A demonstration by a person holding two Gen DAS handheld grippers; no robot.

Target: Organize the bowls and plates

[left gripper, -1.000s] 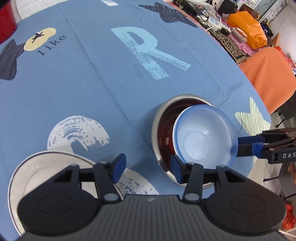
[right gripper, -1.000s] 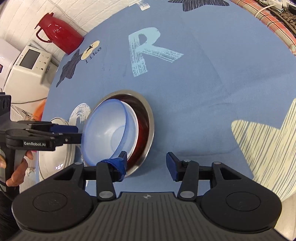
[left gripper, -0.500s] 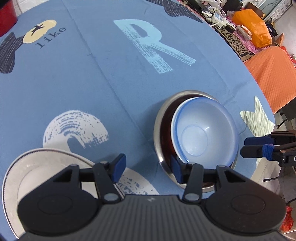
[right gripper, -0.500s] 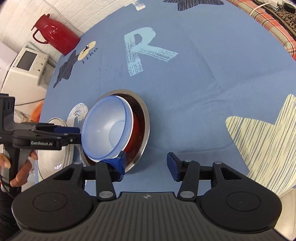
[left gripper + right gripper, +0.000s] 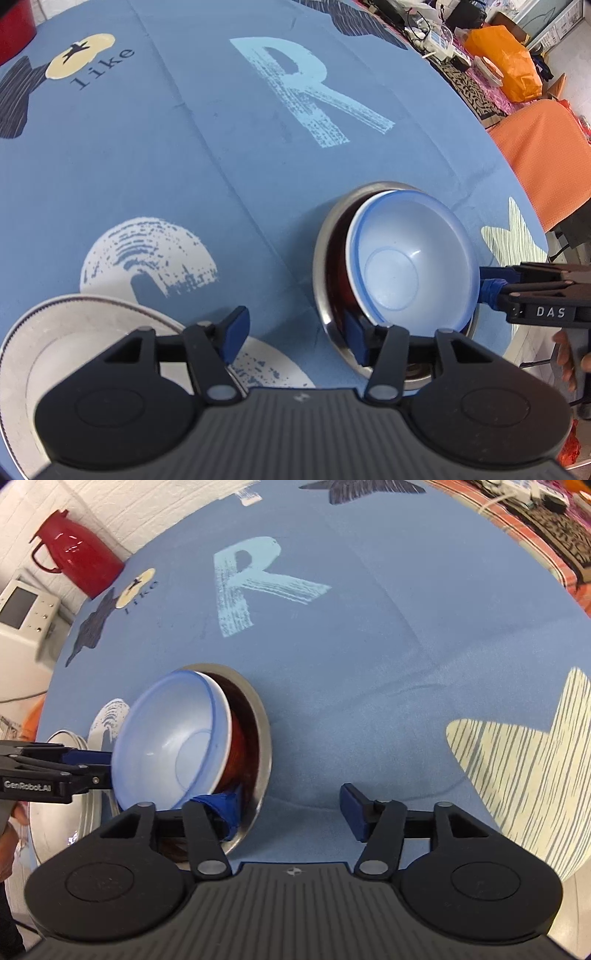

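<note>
Since half a second ago we have brought our right gripper (image 5: 291, 810) back in against the pale blue plastic bowl (image 5: 410, 264), which is tipped up on its edge again inside the round stainless steel bowl (image 5: 325, 280); a moment earlier it lay flatter there. The right fingers are spread wide: the left one, with its blue pad (image 5: 225, 806), sits inside the steel bowl's near rim under the lower edge of the plastic bowl and appears to touch it, while the other finger hangs over bare cloth. Nothing is pinched between them.

Our left gripper (image 5: 295, 338) is also spread wide and holds nothing. Its right finger (image 5: 356, 341) reaches over the near rim of the steel bowl, just beside the plastic bowl; whether they touch we cannot tell. Its left finger hovers over the edge of the white round plate (image 5: 22, 354), which lies flat on the surface near the steel bowl.

A dark reddish bowl (image 5: 240, 749) shows inside the steel one, beneath the blue bowl. All rest on the blue printed tablecloth (image 5: 369, 672) covering the surface. At the far edge stands a red thermos jug (image 5: 77, 561), well apart from the bowls. An orange chair (image 5: 543, 155) stands beyond the right edge.
</note>
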